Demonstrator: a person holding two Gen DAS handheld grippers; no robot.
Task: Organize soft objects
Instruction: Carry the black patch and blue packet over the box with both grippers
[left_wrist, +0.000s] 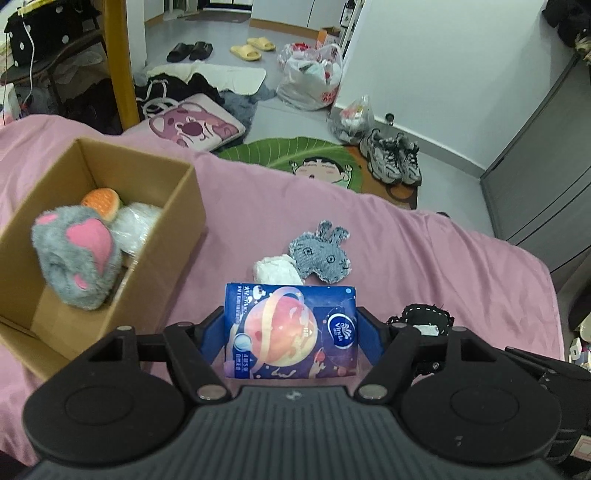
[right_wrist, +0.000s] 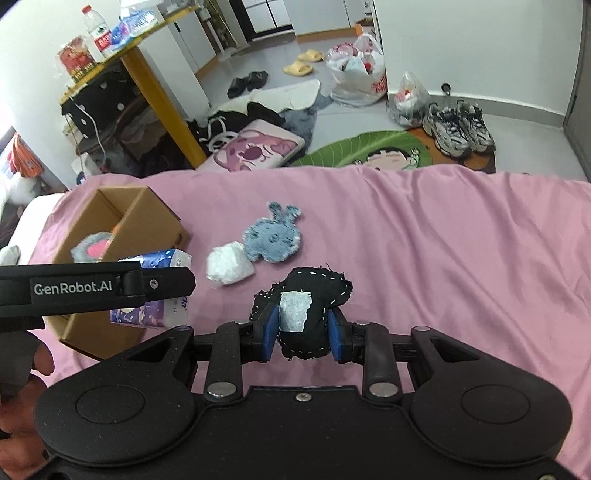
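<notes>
Clearly, the cardboard box at left of frame is the target. Left claw is clamped on the tissue pack, lower centre; carry it over the rim before releasing. Right claw pinches the black fabric toy, centre frame.

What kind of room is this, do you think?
Most likely a lived-in bedroom: a bed under a pink sheet, slippers and sneakers on the floor, clothes heaped beside it.
</notes>
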